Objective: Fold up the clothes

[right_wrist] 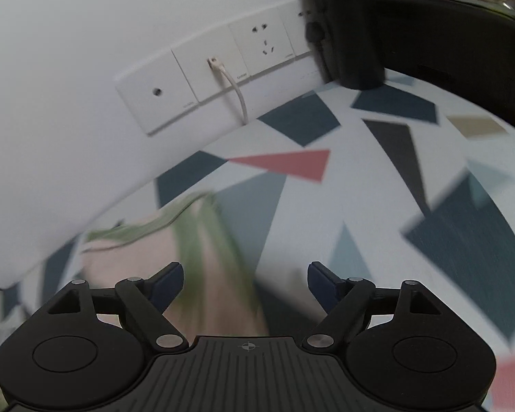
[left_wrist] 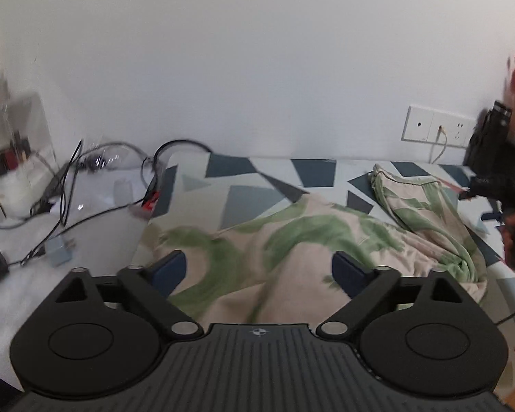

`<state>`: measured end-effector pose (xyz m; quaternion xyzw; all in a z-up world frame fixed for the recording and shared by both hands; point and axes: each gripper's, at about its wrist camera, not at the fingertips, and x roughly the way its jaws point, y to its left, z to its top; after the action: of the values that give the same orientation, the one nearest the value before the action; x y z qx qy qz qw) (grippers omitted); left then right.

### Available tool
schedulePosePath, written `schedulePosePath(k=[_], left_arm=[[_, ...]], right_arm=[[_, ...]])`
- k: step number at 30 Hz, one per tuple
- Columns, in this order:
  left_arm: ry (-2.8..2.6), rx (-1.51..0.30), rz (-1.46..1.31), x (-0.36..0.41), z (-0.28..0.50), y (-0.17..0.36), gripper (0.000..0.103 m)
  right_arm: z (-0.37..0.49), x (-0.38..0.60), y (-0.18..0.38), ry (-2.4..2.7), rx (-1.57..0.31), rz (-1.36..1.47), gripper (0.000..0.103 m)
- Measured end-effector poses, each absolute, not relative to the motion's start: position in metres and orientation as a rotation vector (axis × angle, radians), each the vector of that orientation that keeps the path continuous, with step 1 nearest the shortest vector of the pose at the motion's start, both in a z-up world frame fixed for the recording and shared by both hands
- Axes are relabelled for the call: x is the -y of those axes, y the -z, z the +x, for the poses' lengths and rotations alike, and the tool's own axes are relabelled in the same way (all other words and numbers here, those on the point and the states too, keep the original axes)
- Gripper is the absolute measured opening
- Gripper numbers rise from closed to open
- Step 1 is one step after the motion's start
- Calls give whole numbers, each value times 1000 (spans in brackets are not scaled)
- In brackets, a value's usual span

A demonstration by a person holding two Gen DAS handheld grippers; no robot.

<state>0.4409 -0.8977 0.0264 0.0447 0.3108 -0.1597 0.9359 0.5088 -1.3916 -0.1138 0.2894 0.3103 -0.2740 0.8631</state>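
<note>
Below the left gripper (left_wrist: 257,271), a crumpled cream-and-green garment (left_wrist: 292,240) lies on a geometric-patterned cloth (left_wrist: 243,168) near a white wall (left_wrist: 257,51), spreading between and beyond the widely parted fingers, which grip nothing. Meanwhile the right gripper (right_wrist: 245,283), jaws also spread and empty, hangs over the garment's blurred edge, wall sockets (right_wrist: 216,79) behind.

Counter (left_wrist: 278,175) covered by a cloth printed with blue, grey, black and pink triangles, running up to the white wall. Crumpled cream-and-green garment (left_wrist: 292,240) lies on it, centre to right of the left wrist frame. At left, a white surface (left_wrist: 96,202) carries black cables (left_wrist: 61,199), a grey plug (left_wrist: 60,250) and clear containers (left_wrist: 13,164).
</note>
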Motion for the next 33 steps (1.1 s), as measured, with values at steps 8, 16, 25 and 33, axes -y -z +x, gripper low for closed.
schedulePosePath(k=[8, 16, 25, 33], left_arm=[[264, -802, 64, 966, 447, 22, 95], [180, -949, 84, 984, 461, 62, 95], [312, -1015, 200, 1039, 453, 89, 95], [410, -999, 245, 1077, 436, 97, 101]], right_arm=[[571, 1402, 128, 432, -732, 408, 67], [512, 1438, 123, 449, -696, 471, 2], [303, 1519, 114, 893, -623, 637, 2], [188, 1515, 104, 1183, -603, 776, 35]])
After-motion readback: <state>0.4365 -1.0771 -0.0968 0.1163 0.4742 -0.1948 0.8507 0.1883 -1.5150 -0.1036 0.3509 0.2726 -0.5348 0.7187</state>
